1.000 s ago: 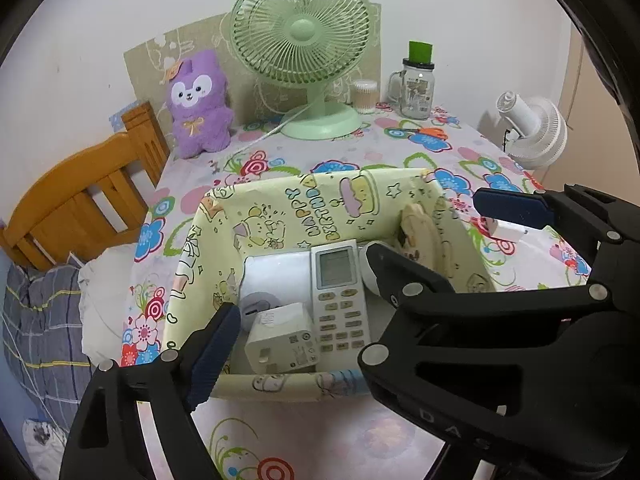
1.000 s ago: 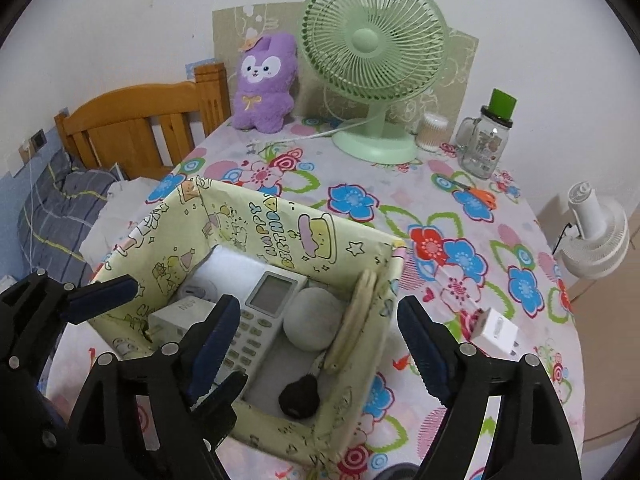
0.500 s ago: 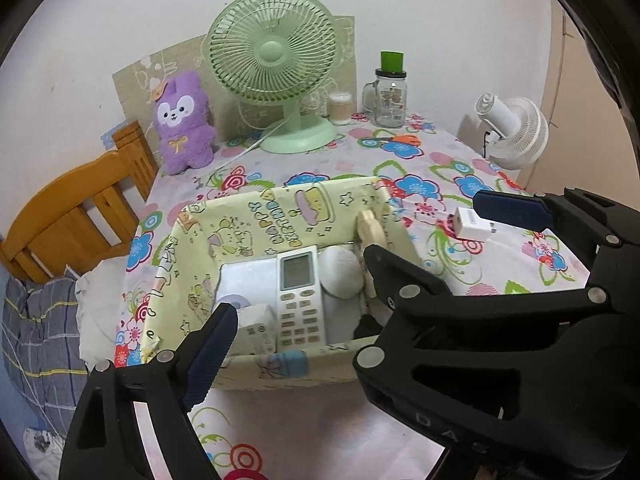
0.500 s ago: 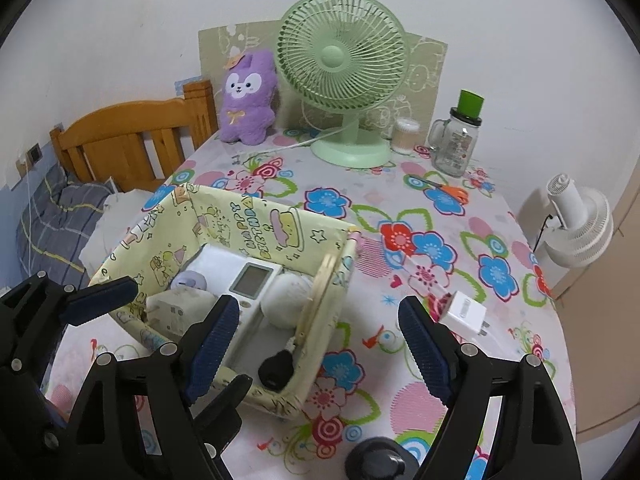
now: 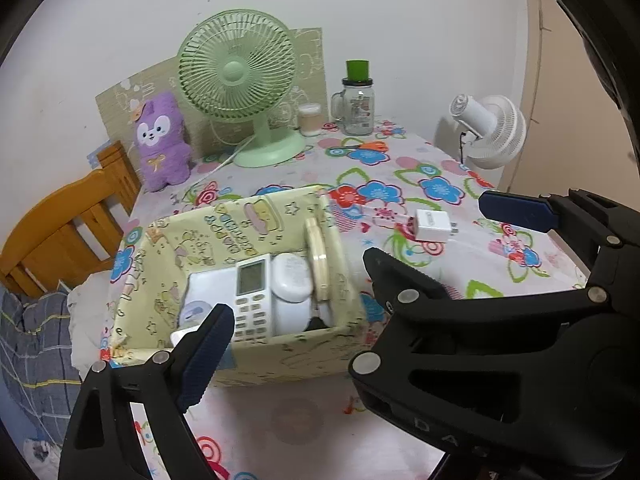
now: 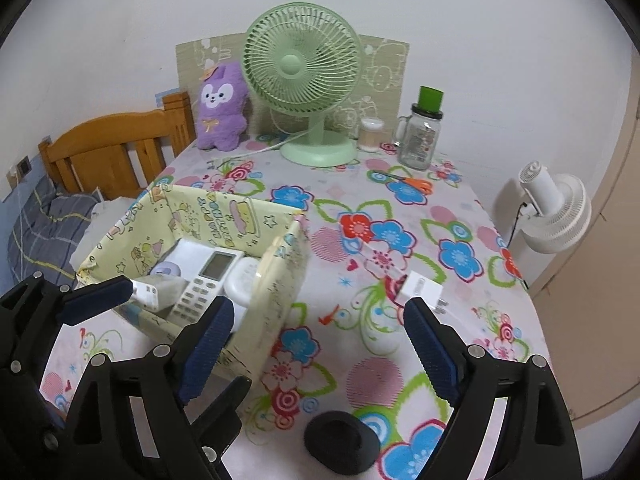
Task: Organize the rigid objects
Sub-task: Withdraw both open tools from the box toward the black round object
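Note:
A yellow cartoon-print fabric box (image 5: 256, 356) (image 6: 276, 276) sits on the floral table. It holds a white remote (image 5: 251, 296) (image 6: 204, 284), a white oval case (image 5: 291, 280), a round wooden-rimmed item (image 5: 318, 256) and a white plug block (image 6: 154, 290). A white charger (image 5: 430, 224) (image 6: 420, 290) lies on the table right of the box. A black round object (image 6: 342, 442) lies near the front edge. My left gripper (image 5: 360, 280) (image 6: 172, 300) is open and empty above the box's near side. My right gripper (image 6: 320, 340) is open and empty over the table right of the box.
A green fan (image 6: 304, 80), a purple plush (image 6: 222, 106), a glass jar with a green lid (image 6: 420, 136), a small cotton-swab tub (image 6: 370, 140) and orange scissors (image 6: 416, 184) stand at the back. A white fan (image 6: 560, 212) is off the right edge. A wooden bed frame (image 6: 108, 148) is left.
Both grippers have pulled back and up from the box, so more of the table shows. The charger and the black round object have come into view. Both stay open.

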{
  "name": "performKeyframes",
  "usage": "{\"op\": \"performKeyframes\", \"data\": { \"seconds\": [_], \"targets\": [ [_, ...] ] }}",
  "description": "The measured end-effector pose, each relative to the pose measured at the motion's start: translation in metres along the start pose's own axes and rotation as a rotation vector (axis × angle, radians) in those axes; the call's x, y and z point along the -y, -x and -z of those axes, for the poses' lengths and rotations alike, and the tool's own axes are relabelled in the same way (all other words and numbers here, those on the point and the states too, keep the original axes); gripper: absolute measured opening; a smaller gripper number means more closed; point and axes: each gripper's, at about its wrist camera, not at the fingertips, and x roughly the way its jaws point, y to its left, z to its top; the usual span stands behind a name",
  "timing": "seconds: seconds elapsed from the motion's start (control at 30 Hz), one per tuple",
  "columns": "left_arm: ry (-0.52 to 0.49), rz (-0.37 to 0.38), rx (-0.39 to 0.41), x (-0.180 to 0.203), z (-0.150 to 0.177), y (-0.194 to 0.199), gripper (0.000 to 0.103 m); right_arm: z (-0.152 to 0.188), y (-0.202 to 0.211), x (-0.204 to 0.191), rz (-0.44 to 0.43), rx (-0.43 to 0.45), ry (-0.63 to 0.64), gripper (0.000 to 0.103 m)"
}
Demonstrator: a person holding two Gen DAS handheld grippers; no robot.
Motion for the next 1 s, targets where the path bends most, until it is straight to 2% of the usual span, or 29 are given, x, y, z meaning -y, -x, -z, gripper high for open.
{"op": "performKeyframes", "data": {
  "seconds": [0.4, 1.0],
  "targets": [
    [-0.046, 0.02, 0.017, 0.034, 0.002, 0.006, 0.095, 0.018, 0.016, 0.03, 0.033, 0.005, -0.044, 0.091],
    [-0.084, 0.067, 0.016, 0.073, 0.016, -0.004, 0.097, 0.051, 0.02, 0.065, 0.091, -0.037, -0.1, 0.092]
  ]
}}
